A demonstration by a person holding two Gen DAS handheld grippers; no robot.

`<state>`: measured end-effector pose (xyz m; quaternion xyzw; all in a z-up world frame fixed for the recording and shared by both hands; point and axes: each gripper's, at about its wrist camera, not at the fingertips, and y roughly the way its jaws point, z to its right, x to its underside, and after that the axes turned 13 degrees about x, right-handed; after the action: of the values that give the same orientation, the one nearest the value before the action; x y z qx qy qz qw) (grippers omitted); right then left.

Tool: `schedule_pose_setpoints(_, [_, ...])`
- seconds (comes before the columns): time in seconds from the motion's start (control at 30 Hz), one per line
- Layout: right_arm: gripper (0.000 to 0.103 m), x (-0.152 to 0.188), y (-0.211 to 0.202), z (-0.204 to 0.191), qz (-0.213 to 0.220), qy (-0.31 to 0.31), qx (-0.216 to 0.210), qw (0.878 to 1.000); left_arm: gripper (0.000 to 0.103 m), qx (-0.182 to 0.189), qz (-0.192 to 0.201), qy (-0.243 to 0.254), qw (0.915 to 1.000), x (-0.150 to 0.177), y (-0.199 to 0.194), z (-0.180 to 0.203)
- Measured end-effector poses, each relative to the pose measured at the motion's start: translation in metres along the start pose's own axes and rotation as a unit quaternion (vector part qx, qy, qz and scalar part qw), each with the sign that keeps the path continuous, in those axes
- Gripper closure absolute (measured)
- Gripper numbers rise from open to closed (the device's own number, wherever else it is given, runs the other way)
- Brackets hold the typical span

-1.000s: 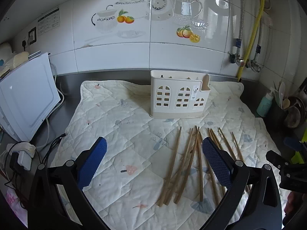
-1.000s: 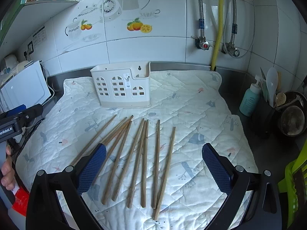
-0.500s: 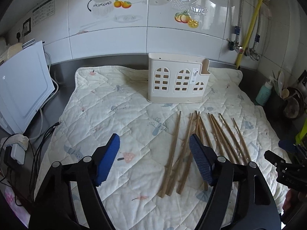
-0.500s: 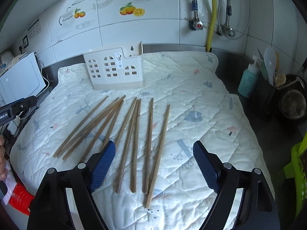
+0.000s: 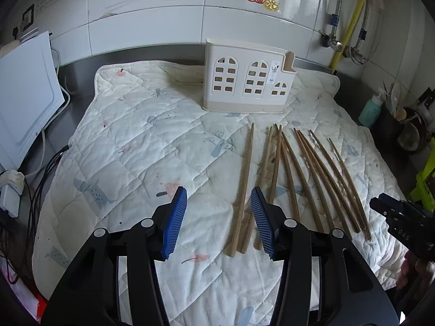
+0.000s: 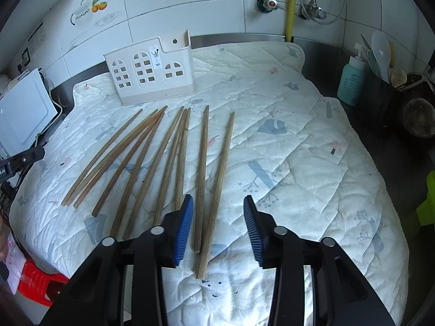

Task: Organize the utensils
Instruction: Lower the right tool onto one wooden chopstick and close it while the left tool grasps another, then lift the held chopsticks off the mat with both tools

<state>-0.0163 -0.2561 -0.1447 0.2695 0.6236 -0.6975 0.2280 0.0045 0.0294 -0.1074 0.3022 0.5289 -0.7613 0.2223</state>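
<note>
Grippers are hovering over the quilted mat [image 5: 141, 141], jaws spread and holding nothing: left gripper [image 5: 218, 221] beside the leftmost chopsticks [image 5: 244, 179], right gripper [image 6: 218, 226] straddling the two rightmost chopsticks [image 6: 217, 174]. Beyond the chopsticks, the utensil holder [image 6: 152, 72] is standing upright.

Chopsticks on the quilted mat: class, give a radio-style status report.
Left tongs open, empty. Right tongs open, straddling two chopsticks. Chopsticks flat on quilted mat; utensil holder upright behind. Nothing blocking.
</note>
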Motion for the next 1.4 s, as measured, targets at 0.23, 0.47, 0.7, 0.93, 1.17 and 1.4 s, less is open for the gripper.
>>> schedule_pose_setpoints(0.23, [0.084, 0.003, 0.010, -0.005, -0.013, 0.004, 0.002, 1.000, 0.061, 0.018, -0.024, -0.001, 0.9996, 0.008, 0.015, -0.005])
schedule_pose_setpoints(0.47, [0.095, 0.005, 0.019, -0.011, -0.026, 0.003, 0.012, 1.000, 0.069, 0.041, -0.043, 0.012, 0.9982, 0.008, 0.033, -0.005])
schedule_pose_setpoints(0.7, [0.096, 0.006, 0.021, -0.019, -0.024, -0.011, 0.028, 0.999, 0.075, 0.056, -0.061, 0.020, 0.9964, 0.012, 0.054, -0.005])
schedule_pose_setpoints(0.93, [0.097, 0.007, 0.022, -0.020, -0.024, -0.015, 0.035, 0.999, 0.081, 0.065, -0.072, 0.019, 0.9951, 0.016, 0.066, -0.008])
schedule_pose_setpoints(1.17, [0.096, 0.007, 0.026, -0.019, -0.028, -0.012, 0.034, 0.999, 0.082, 0.069, -0.081, 0.023, 0.9941, 0.018, 0.075, -0.005])
schedule_pose_setpoints(1.4, [0.095, 0.008, 0.028, -0.018, -0.030, -0.011, 0.031, 0.999, 0.089, 0.062, -0.084, 0.018, 0.9944, 0.019, 0.082, -0.009])
